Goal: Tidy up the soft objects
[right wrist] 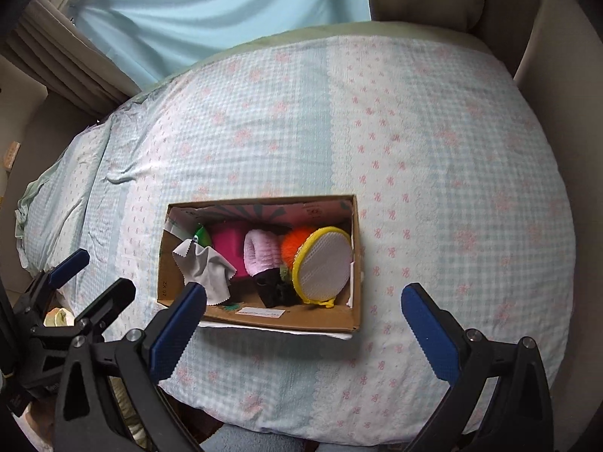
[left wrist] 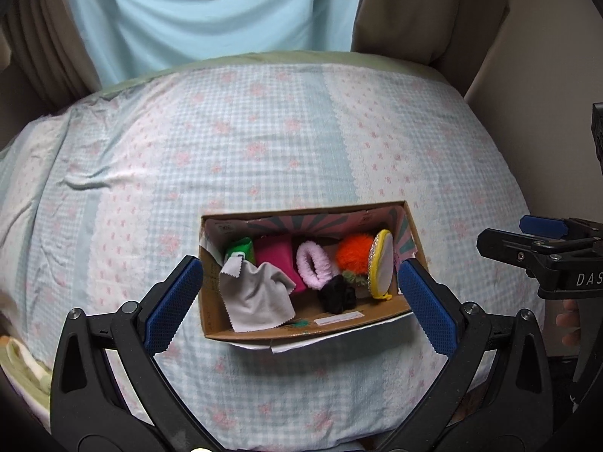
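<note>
**Box of soft things on a bed, both tongs spread and empty**

A bed [left wrist: 264, 143] fills both views, covered in a pale blue checked sheet with pink flowers and bows. Behind it hang a light blue curtain [left wrist: 211, 7] and brown drapes [left wrist: 41, 49]. A beige wall stands at the far right.

On the sheet, near the close edge of the bed, sits an open cardboard box [left wrist: 301, 333]. In the right wrist view the same box [right wrist: 279, 320] lies a little left of centre.

All the soft things are inside the box. From left to right in the left wrist view: a green item [left wrist: 239, 249] tucked at the back left corner; a grey cloth [left wrist: 256, 297] with zigzag edges, crumpled, draped over the front left; a magenta cloth [left wrist: 277, 260] behind it; a pale pink fluffy ring [left wrist: 314, 265]; an orange pompom [left wrist: 354, 254]; a black fuzzy item [left wrist: 337, 295] at the front, below the ring; and a round pad [left wrist: 382, 263] with a yellow rim, standing on edge against the right wall. In the right wrist view the pad [right wrist: 324, 261] shows its white mesh face.

The left gripper [left wrist: 301, 301] hovers just above the box's near side, its blue-padded fingers [left wrist: 175, 303] spread wide, one at each end of the box, holding nothing.

The right gripper [right wrist: 303, 329] hangs in front of the box, to its right, fingers [right wrist: 429, 331] spread wide and empty. From the left wrist camera it appears at the right edge, apart from the box.
</note>
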